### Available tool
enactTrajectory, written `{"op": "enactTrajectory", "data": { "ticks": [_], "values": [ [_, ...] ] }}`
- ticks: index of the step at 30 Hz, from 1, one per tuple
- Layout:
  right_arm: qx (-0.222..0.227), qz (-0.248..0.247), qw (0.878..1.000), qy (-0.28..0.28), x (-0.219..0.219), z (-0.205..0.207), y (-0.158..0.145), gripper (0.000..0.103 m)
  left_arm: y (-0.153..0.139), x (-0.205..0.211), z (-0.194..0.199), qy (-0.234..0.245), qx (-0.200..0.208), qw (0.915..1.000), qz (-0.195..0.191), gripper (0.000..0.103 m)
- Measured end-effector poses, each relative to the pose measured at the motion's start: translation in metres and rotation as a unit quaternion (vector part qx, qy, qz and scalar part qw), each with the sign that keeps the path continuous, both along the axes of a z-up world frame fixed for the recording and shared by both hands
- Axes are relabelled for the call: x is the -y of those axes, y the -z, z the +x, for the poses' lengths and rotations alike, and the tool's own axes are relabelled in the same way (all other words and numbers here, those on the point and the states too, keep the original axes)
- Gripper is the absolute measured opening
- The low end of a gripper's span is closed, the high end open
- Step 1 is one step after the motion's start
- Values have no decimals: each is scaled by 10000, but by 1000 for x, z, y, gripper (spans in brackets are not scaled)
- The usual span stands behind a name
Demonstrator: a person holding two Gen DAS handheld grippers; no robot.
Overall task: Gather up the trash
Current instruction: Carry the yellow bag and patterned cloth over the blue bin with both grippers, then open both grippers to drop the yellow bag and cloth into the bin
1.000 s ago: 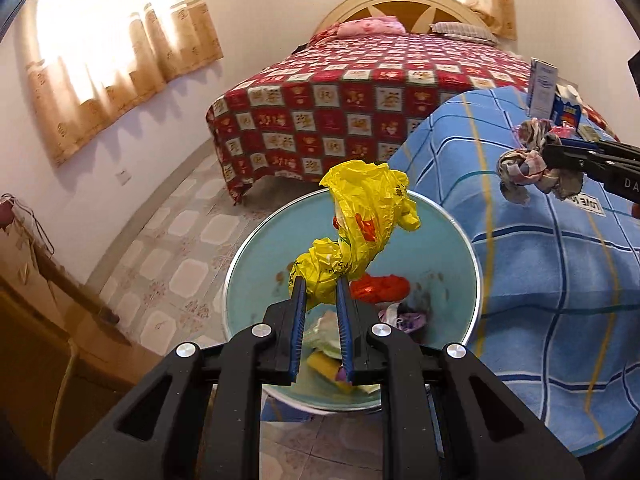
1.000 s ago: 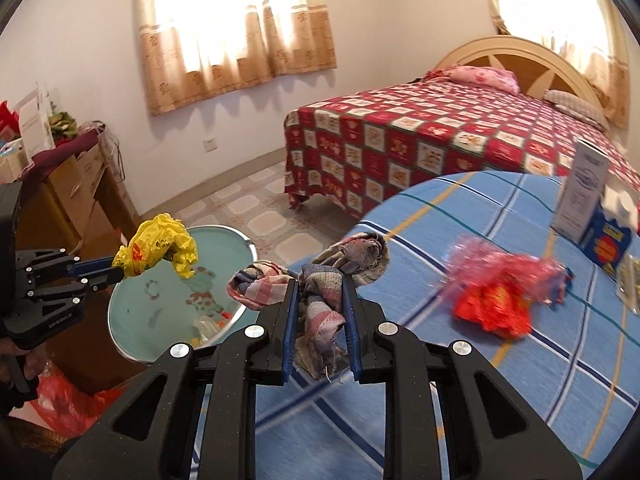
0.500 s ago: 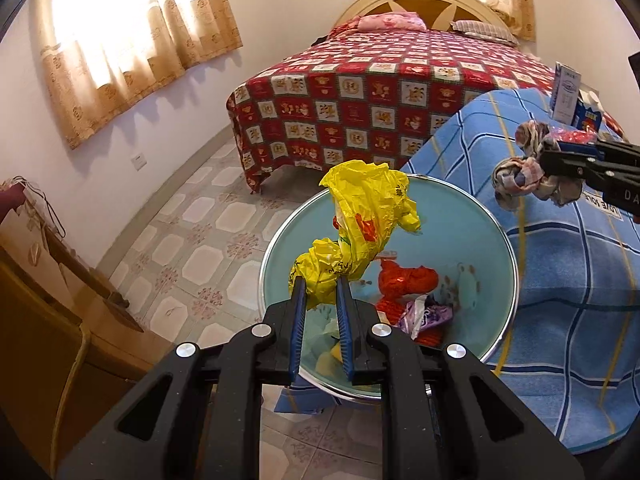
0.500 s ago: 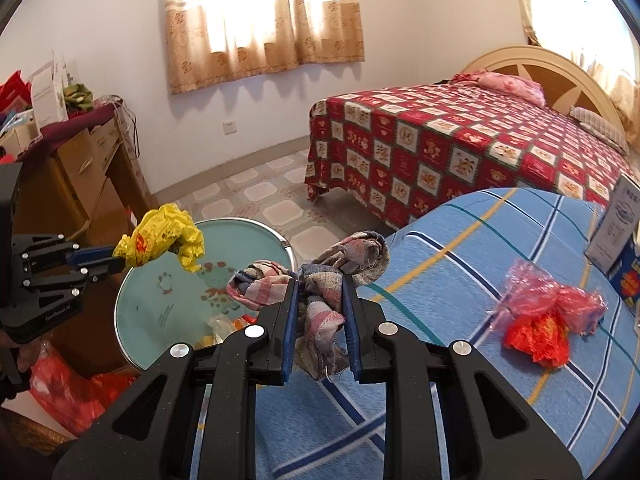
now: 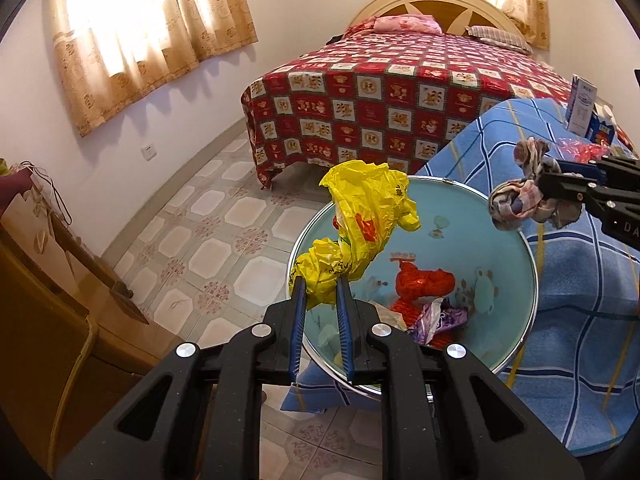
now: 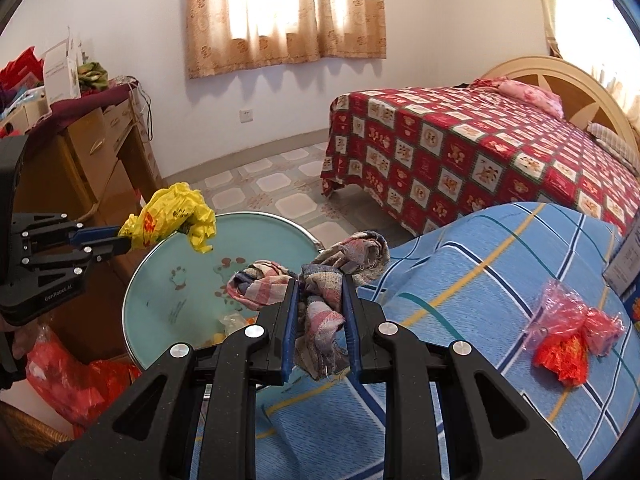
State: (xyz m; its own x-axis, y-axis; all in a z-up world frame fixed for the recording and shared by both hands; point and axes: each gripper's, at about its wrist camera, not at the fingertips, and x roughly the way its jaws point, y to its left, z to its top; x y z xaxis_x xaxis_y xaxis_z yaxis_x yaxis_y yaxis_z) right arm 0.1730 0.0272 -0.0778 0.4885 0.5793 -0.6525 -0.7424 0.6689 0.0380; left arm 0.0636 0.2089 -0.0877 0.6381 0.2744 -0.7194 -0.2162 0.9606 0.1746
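Now L claw (image 5: 321,295) grips yellow bag (image 5: 362,224), R claw (image 6: 319,294) grips plaid rag (image 6: 320,284), both over bin (image 5: 516,240).

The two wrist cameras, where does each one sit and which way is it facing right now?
Left wrist: sits behind the left gripper, looks down into the blue bin; its jaws pinch the yellow bag; the right gripper shows at right.
Right wrist: sits behind the right gripper, faces the bin and blue blanket; its jaws pinch the plaid rag.
Shared: bin, both grippers, yellow bag, rag, red bed.
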Motion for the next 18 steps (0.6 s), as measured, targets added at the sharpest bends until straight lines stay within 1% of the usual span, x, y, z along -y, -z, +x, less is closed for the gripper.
{"op": "enactTrajectory", "data": {
  "ticks": [18],
  "values": [
    [77, -81, 9998, -188, -14, -6, -2, 22, 3, -5, 1, -67, -27, 10000, -26, 15]
  ]
}}
